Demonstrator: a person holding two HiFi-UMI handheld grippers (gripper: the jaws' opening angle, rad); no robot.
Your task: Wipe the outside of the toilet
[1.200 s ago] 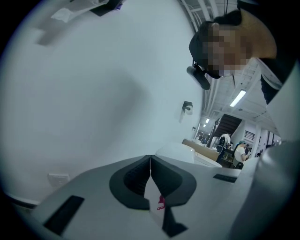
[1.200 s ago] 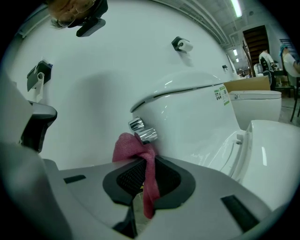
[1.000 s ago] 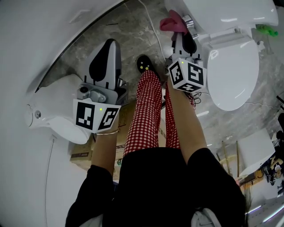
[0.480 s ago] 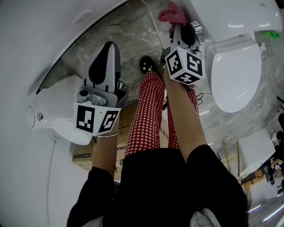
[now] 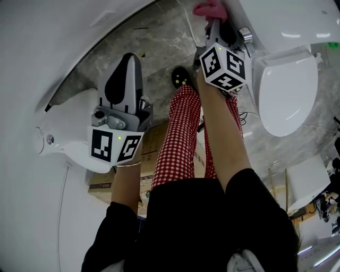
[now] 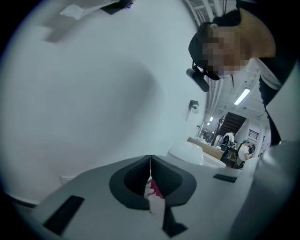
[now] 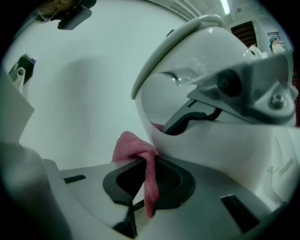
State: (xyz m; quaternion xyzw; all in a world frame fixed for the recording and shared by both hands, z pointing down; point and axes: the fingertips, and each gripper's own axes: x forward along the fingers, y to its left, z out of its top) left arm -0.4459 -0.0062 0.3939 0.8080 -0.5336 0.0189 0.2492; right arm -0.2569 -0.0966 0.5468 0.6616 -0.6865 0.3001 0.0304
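While the right gripper (image 7: pixel 146 176) pinches a pink cloth (image 7: pixel 133 145) against the toilet (image 7: pixel 206 117), wiping seems barely under way, with most of the outside left. The left gripper (image 6: pixel 150 183) idles, its jaws nipping a white-and-red scrap (image 6: pixel 153 199).

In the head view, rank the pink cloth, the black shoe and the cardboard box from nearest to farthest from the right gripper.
From the right gripper:
1. Cloth: clamped in its jaws, against the toilet.
2. Shoe: on the floor, to its left.
3. Box: farther left, beside the person's leg.
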